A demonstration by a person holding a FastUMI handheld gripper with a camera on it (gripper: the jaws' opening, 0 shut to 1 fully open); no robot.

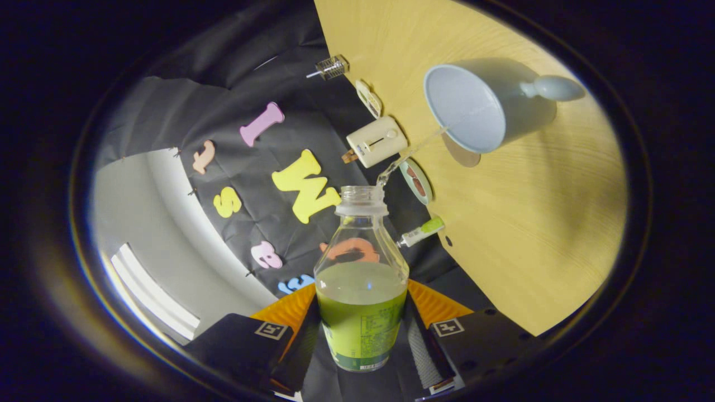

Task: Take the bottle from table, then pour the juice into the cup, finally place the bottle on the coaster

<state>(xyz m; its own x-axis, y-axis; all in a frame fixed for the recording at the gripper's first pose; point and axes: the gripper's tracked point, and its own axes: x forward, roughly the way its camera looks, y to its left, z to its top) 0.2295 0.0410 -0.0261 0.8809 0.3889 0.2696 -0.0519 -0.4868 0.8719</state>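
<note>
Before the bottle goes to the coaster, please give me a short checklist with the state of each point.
1. Gripper shut on the bottle: ok.
2. Stream lands inside the cup: ok.
3. Cup standing on the table: ok.
4. Juice remains in the bottle: ok.
5. Bottle back upright: not ok, it is tilted, pouring.
6. Coaster located and free: cannot tell.

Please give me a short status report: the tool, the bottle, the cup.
Tool shut on bottle, bottle tilted. Thin stream leaving its open mouth into cup on the table. Juice left in bottle. Nothing between mouth and cup.
</note>
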